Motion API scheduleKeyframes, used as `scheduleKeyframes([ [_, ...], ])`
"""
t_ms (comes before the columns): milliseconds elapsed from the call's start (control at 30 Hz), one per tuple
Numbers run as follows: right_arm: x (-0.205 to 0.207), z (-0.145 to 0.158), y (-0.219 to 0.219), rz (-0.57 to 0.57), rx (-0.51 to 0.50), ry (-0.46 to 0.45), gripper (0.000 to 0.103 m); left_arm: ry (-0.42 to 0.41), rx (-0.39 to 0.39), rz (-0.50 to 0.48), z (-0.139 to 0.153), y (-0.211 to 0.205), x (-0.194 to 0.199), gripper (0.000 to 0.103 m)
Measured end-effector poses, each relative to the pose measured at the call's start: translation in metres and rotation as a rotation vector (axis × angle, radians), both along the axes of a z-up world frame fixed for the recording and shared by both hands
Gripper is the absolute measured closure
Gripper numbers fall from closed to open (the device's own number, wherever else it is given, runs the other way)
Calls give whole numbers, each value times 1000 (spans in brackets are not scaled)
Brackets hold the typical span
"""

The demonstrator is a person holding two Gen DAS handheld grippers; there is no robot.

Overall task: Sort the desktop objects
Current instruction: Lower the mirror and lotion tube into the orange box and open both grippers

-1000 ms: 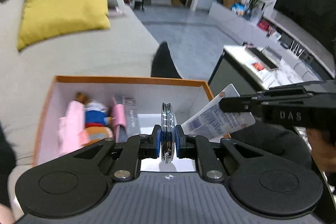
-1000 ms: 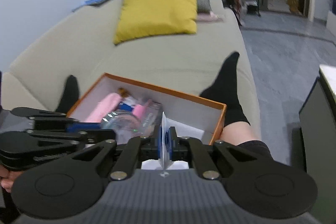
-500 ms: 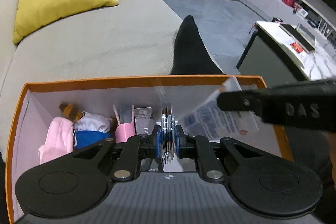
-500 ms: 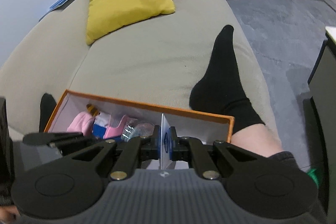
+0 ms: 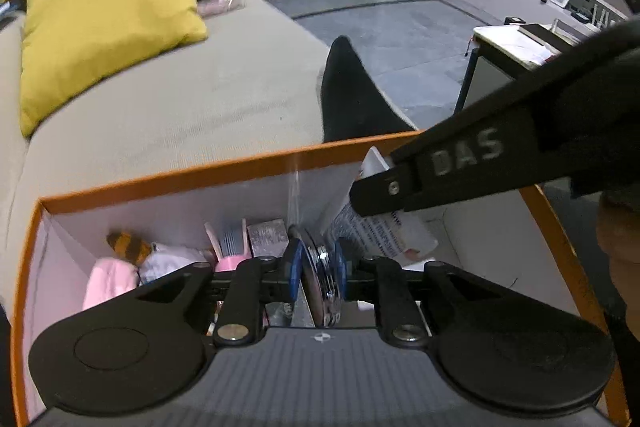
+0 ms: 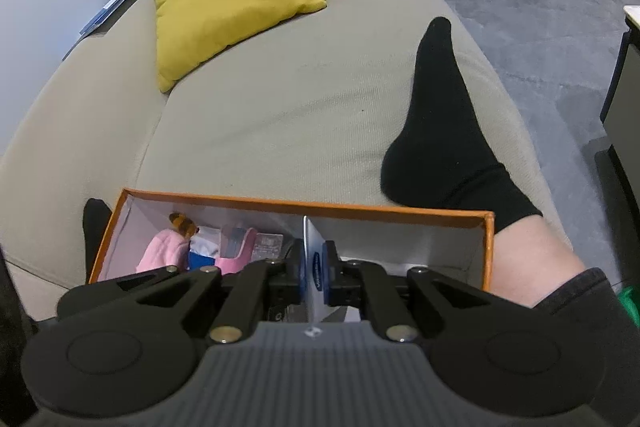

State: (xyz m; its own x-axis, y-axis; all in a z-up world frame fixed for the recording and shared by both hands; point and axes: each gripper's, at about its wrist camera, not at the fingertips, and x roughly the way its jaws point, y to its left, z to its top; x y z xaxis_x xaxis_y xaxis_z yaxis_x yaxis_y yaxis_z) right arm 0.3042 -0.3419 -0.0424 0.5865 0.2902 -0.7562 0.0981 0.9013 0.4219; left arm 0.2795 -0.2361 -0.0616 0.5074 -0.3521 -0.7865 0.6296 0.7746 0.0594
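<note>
Releasing disc stack: left tongs (image 5: 316,263) opening at this moment, blue pads slackening around the shiny disc stack (image 5: 320,283). Stack between the pads, on edge and leaning to one side.
Disc stack location: low inside the orange-rimmed box (image 5: 160,183), near the middle, just beside the pink holder (image 5: 230,247). Contact with the box floor hidden behind the tongs.
Opening procedure: widen slowly and hold the wrist steady. Probably best to let the stack settle against the holder or the floor before drawing back. Expect the discs to roll or fan apart if dropped on edge.
Withdrawal: lift straight back along the tongs' own line. Avoid a sideways sweep, likely to snag the leaning stack.
Right tongs (image 6: 316,267): clamped together on a thin white packet (image 6: 310,247), gripped edge-on.
Packet location: over the right half of the box, above bare floor, its printed lower end dipping below the rim in the left wrist view.
Packet placement: lower into the bare right part, well clear of the discs, then let go. Flat, limp item, so judged likely to flop, and easier to lay down than to stand up.
Clearance: both tongs close together over one box. Advisable to finish the left release first, then move the right.
Box contents on the left: pink soft toy (image 5: 108,283) and small items. Leave undisturbed.
Support: box resting on a beige sofa (image 5: 200,107) beside a person's black-socked foot (image 5: 352,95). Soft base, so press down gently to avoid tipping the box.
</note>
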Motion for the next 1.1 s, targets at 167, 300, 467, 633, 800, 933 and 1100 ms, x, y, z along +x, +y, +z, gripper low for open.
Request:
scheduleKeyframes([
  [167,2,1,1,-9,19,10,93,-10,16,-42,9,5,-12,83],
  [300,2,3,6,-4,15,9,91,-15,12,-45,14,16,-24,84],
  [467,1,4,6,5,40,14,86,-13,27,-36,7,19,-27,84],
  [633,-7,11,8,25,-6,-18,78,-2,15,-10,1,18,-19,87],
  [800,-13,14,6,69,-32,-37,75,16,-13,-6,1,20,-16,87],
  [933,-15,13,8,118,-55,-33,68,15,-17,-19,3,23,-19,87],
  [1100,-14,5,12,140,-90,-16,76,26,-3,-40,3,27,-25,87],
])
